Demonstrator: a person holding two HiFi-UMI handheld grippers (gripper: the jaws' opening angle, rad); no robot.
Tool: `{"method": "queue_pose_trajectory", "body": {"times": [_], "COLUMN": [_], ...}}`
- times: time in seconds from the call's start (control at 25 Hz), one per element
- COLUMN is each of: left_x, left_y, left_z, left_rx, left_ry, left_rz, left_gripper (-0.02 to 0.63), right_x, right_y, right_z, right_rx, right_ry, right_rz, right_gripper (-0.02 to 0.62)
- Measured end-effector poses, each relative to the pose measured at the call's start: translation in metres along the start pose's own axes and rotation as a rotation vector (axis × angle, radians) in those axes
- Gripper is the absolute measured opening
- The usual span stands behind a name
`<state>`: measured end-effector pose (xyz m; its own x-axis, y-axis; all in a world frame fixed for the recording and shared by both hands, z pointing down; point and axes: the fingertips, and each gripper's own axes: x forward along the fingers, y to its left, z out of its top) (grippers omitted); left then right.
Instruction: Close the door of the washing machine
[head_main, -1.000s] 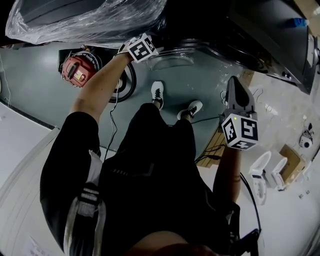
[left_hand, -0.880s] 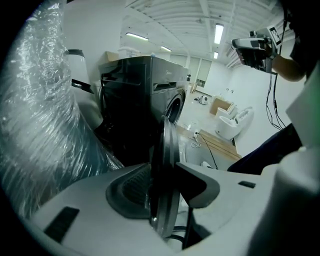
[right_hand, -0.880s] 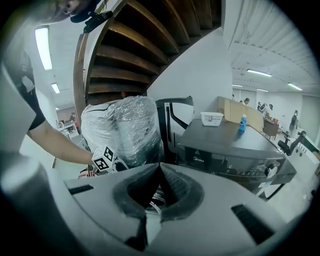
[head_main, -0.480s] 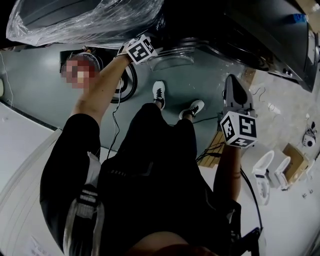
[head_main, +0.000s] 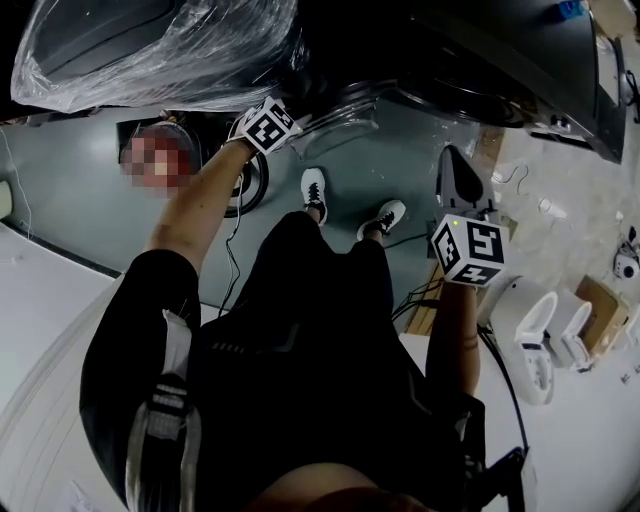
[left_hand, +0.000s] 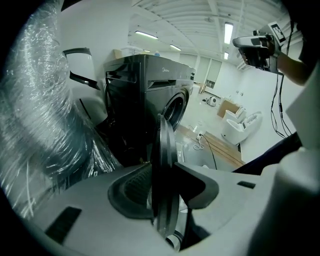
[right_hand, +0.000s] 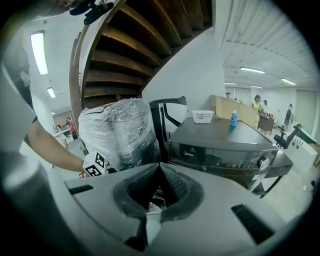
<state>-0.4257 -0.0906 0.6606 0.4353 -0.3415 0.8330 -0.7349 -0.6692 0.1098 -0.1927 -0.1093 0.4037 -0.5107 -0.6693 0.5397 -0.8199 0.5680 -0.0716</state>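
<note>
The dark washing machine stands ahead, its top and control panel showing in the right gripper view. Its round glass door hangs open. In the left gripper view the door's rim runs edge-on between the pads. My left gripper has just been closing, and its pads now press on that rim from both sides. My right gripper is held off to the right of the door, shut, with nothing in it.
A large appliance wrapped in clear plastic stands to the left of the machine. White toilet-like fixtures and cables lie on the floor at the right. The person's shoes stand just before the door. A wooden stair rises overhead.
In the head view my left gripper has slid a little left and down the picture with the door's rim. The right gripper has drifted slightly left and up.
</note>
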Motion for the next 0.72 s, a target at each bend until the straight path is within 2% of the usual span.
{"method": "queue_pose_trajectory", "body": {"times": [0.12, 0.4, 0.56, 0.72], "left_x": [0.004, 0.011, 0.018, 0.026], "left_y": [-0.017, -0.06, -0.086, -0.109], "left_z": [0.001, 0.005, 0.009, 0.014], "left_rx": [0.003, -0.03, -0.026, -0.061], "left_ry": [-0.005, 0.048, 0.067, 0.066], "left_rz": [-0.017, -0.099, -0.107, -0.121], "left_gripper": [0.137, 0.137, 0.138, 0.144], "right_x": [-0.007, -0.028, -0.041, -0.054], "right_y": [-0.008, -0.025, -0.036, -0.046], "right_z": [-0.006, -0.02, -0.029, -0.041], "right_rx": [0.014, 0.026, 0.04, 0.051], "right_ry": [0.008, 0.012, 0.017, 0.028], "right_rz": [-0.003, -0.008, -0.015, -0.022], "right_gripper": [0.005, 0.005, 0.005, 0.005]}}
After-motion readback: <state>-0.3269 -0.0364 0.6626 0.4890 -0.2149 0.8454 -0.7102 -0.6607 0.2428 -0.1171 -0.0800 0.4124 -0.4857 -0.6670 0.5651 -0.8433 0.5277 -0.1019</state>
